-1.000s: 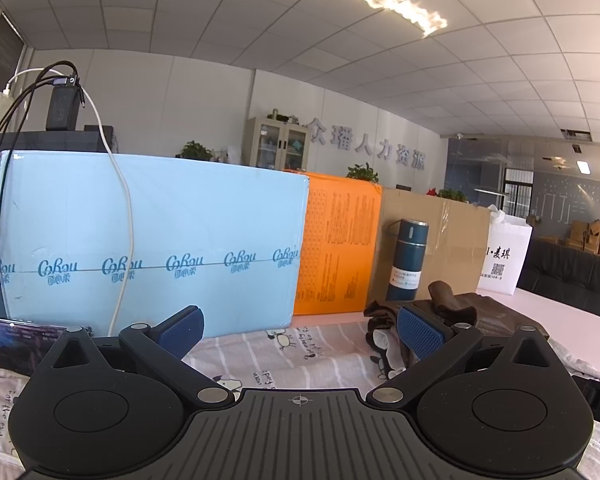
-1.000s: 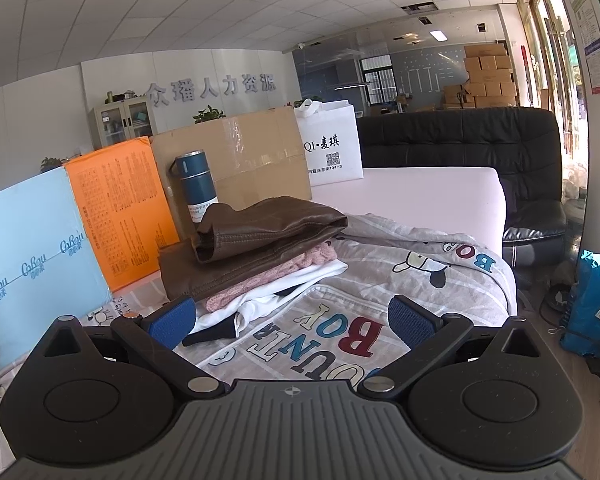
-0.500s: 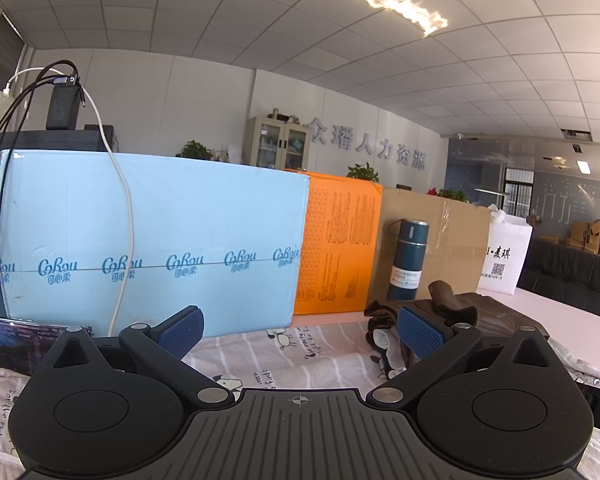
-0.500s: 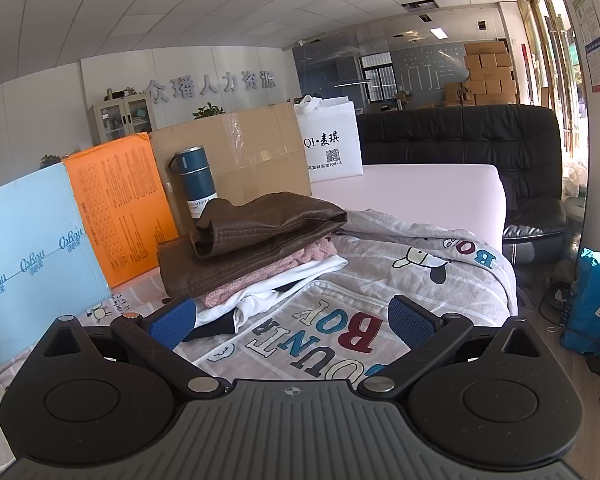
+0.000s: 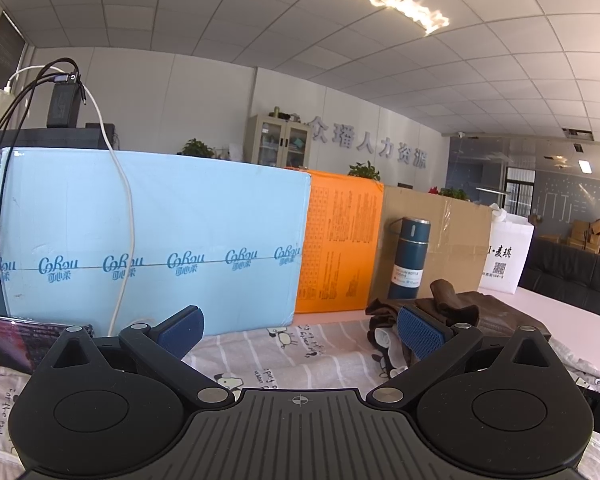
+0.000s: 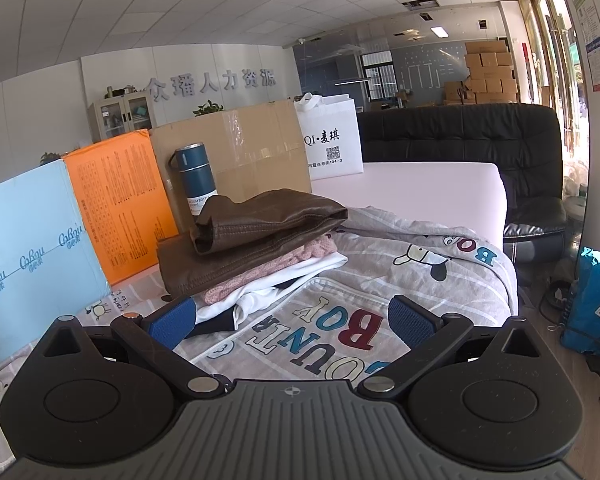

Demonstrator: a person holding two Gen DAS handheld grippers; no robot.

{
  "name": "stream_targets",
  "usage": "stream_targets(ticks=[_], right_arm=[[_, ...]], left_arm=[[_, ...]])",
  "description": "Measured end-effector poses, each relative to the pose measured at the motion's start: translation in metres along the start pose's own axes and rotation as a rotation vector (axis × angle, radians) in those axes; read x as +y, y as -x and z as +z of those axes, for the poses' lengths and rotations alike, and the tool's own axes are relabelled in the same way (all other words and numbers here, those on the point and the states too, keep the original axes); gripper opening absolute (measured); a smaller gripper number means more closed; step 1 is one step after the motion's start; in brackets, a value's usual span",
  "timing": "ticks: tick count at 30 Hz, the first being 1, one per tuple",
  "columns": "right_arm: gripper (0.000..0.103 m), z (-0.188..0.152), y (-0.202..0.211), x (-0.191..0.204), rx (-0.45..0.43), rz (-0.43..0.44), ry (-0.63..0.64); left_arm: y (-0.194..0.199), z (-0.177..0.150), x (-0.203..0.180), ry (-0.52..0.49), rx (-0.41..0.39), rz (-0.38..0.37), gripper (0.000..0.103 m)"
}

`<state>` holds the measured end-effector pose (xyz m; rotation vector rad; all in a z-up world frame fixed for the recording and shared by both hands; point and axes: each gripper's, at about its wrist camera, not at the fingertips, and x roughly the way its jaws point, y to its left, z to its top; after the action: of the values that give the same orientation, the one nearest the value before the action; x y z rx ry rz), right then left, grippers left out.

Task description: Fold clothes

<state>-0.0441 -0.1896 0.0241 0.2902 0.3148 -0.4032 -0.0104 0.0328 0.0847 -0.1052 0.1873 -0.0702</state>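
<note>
The right gripper (image 6: 292,322) hangs with jaws wide apart and empty over the grey printed garment (image 6: 380,280) spread on the table. Just beyond its left pad sits a folded stack, the brown leather jacket (image 6: 260,236) on top. The left gripper (image 5: 300,332), likewise spread, faces the blue box (image 5: 160,240); the stack's lower layers are mostly hidden.

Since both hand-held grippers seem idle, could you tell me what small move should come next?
Probably lower the open right hand-held gripper toward the pile's brown garment: it lies on top, and neither it nor the open left hand-held gripper holds anything.
</note>
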Motion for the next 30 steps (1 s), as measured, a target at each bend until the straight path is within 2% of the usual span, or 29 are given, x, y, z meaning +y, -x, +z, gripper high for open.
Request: stream_targets(ticks=[30], right_arm=[[0.103,-0.0018,-0.0017,0.0017,0.012,0.003,0.007]], left_arm=[[-0.0028,-0.0005,0.0008,0.0,0.005,0.001,0.103]])
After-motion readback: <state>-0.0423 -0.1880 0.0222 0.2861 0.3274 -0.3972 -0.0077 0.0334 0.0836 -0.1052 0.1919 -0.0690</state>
